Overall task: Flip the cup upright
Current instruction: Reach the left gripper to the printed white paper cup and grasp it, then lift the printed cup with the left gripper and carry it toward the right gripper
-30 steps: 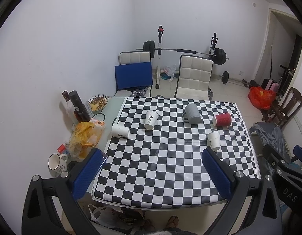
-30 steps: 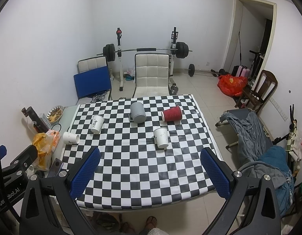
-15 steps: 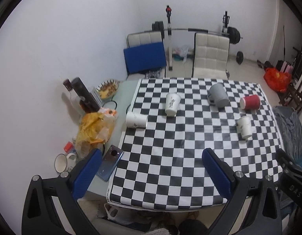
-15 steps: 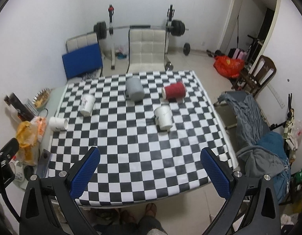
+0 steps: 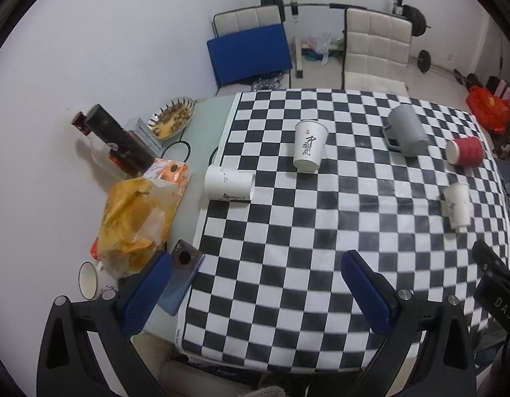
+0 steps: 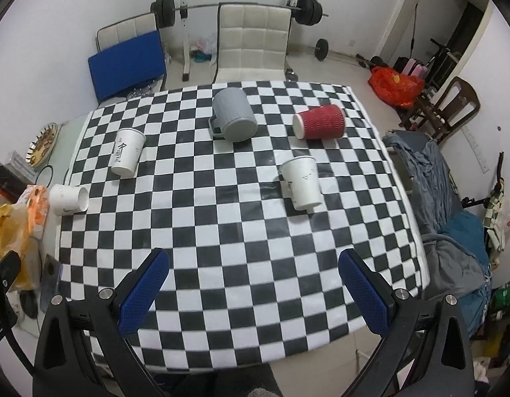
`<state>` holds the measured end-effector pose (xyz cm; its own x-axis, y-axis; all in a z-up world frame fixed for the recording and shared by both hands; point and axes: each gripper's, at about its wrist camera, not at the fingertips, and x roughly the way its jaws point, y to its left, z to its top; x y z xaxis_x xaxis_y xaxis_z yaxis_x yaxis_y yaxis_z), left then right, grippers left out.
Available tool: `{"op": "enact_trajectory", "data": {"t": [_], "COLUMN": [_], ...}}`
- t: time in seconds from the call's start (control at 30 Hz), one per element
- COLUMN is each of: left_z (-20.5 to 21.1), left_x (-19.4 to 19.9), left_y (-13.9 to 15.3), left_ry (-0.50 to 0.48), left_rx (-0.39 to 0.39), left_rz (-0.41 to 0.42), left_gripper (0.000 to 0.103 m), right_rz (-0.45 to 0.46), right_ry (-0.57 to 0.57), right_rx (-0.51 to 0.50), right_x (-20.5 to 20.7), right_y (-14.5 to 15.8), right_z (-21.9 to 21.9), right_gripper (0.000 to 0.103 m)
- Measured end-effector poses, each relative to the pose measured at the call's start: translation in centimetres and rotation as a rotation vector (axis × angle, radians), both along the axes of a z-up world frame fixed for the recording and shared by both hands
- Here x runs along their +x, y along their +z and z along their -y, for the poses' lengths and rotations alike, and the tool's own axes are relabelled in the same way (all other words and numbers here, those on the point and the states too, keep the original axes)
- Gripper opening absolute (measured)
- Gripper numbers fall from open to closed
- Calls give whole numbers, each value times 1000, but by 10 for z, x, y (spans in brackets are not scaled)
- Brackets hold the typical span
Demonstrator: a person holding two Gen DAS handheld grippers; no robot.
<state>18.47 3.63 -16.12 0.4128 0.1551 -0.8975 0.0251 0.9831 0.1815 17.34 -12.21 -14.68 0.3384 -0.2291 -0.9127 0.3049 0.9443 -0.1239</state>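
Several cups lie on their sides on the checkered tablecloth (image 5: 288,264). A white paper cup (image 5: 229,183) lies at the cloth's left edge; it also shows in the right wrist view (image 6: 69,199). A white cup with black script (image 5: 308,147) (image 6: 126,151), a grey mug (image 5: 406,130) (image 6: 233,118), a red ribbed cup (image 5: 465,151) (image 6: 319,121) and a white cup (image 5: 456,205) (image 6: 301,182) lie further along. My left gripper (image 5: 255,261) is open and empty above the near left of the cloth. My right gripper (image 6: 253,261) is open and empty above the near middle.
A phone (image 5: 183,274), a yellow plastic bag (image 5: 139,215), a dark bottle (image 5: 122,142), a dish of food (image 5: 171,117) and a white mug (image 5: 88,279) crowd the table's left strip. Chairs (image 6: 253,43) and a barbell rack stand behind. Clothes (image 6: 453,231) lie right of the table.
Both grippers have moved forward and lower over the table, so the cups look larger and closer. Both stay open. No cup has moved.
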Motion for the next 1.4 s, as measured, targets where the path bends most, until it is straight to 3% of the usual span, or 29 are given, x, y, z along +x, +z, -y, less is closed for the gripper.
{"op": "enact_trajectory", "data": {"t": [0.3,0.63,0.9,1.2,1.4], "left_z": [12,36,44,51,54], "left_x": [88,178,231,256,261], "left_y": [-54,-118,-163,-190,-203], "left_ry": [50,20,-11,-60,-89], "left_rx": [22,10,-31,-34,-31], "left_rz": [-116,-234,-314,-352,-372], "left_gripper": [103,103,103,100,62], "right_rz": [-127,-274,-340,-385,-388], "right_ry": [39,55,77,84,78], "right_rx": [43,134,173,200,205], "right_x": [92,175,220,251,268], "right_y": [-77,-167,-209,-235,-233], "right_z": [18,33,22,13,9], "right_gripper": [103,103,103,103,103]}}
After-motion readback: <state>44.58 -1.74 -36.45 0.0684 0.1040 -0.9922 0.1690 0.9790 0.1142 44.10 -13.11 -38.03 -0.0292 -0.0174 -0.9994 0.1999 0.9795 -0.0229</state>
